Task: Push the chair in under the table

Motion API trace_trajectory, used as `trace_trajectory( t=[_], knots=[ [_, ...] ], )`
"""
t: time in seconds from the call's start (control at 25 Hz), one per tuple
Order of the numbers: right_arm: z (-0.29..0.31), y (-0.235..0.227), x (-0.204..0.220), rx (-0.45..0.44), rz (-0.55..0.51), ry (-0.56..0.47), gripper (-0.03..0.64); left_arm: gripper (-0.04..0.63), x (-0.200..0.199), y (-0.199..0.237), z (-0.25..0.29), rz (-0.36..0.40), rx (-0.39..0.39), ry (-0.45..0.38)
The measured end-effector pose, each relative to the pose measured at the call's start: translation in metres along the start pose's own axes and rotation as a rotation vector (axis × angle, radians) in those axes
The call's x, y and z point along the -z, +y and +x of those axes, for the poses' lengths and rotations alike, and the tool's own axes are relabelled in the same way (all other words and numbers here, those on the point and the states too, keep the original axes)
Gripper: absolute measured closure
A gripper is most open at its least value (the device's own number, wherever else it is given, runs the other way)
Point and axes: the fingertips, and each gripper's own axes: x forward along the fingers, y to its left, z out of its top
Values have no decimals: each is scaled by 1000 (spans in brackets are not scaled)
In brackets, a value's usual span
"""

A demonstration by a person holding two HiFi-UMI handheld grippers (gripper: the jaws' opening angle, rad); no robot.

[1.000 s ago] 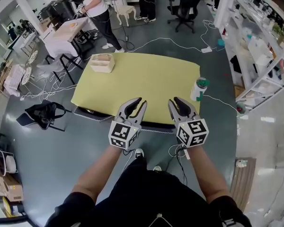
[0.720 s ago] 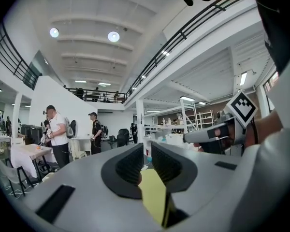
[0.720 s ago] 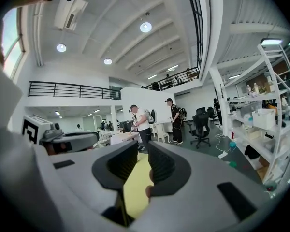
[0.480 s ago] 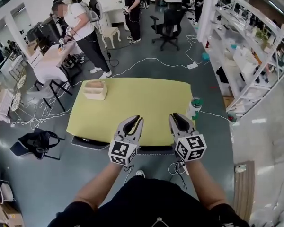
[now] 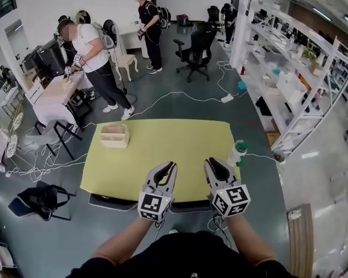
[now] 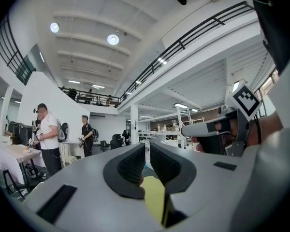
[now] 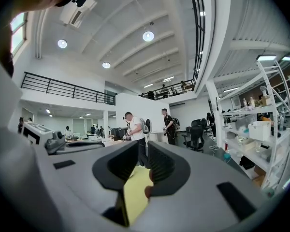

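Chair [image 5: 188, 206] looks tucked under worktop [image 5: 162, 143], prob. done. L gripper [image 5: 167, 168] & R gripper [image 5: 213, 164] empty, jaws just closing to slits. Next: back off.

Chair under my table's near edge

The yellow-topped table [image 5: 162, 149] stands level in front of me. The black chair [image 5: 191, 207] sits at its near edge, mostly hidden under the top, with only a dark strip showing.
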Motion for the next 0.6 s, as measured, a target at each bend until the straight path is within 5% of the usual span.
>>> trace_trajectory(
  t=[0.6],
  knots=[
    [8, -27, -23, -37, -57, -6, 574, 568, -25, 4, 27, -4, -48, -54]
  ],
)
